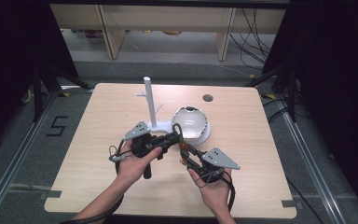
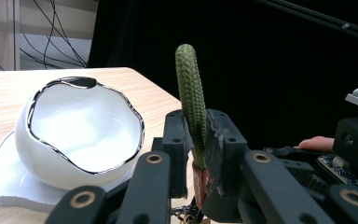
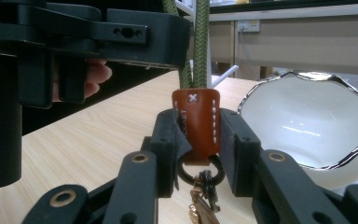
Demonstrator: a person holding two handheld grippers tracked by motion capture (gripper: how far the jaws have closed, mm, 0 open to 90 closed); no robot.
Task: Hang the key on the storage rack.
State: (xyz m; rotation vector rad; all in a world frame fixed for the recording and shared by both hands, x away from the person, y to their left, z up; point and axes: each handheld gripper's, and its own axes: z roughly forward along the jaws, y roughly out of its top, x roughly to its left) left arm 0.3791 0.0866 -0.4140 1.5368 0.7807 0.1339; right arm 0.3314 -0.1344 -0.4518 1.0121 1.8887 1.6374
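Keychain, upright: green braided cord loop (image 2: 191, 98) clamped in left gripper (image 2: 196, 144), brown leather tab (image 3: 196, 123) clamped in right gripper (image 3: 198, 149), keys hanging down.

Numeral "5" taped in black on the floor (image 1: 57, 126) left of the table, stamped lettering on the brown leather tab (image 3: 196, 122) illegible

The high view looks forward and down from above the person's side, taking in the whole table (image 1: 121, 186) from some way off, with the white bowl (image 1: 191, 122) just past centre toward 12 o'clock. The left gripper view sits low and very close, facing level along its jaws, bowl (image 2: 81, 133) at 9 o'clock. The right gripper view, equally close and level, has the same bowl (image 3: 317, 121) at 3 o'clock.
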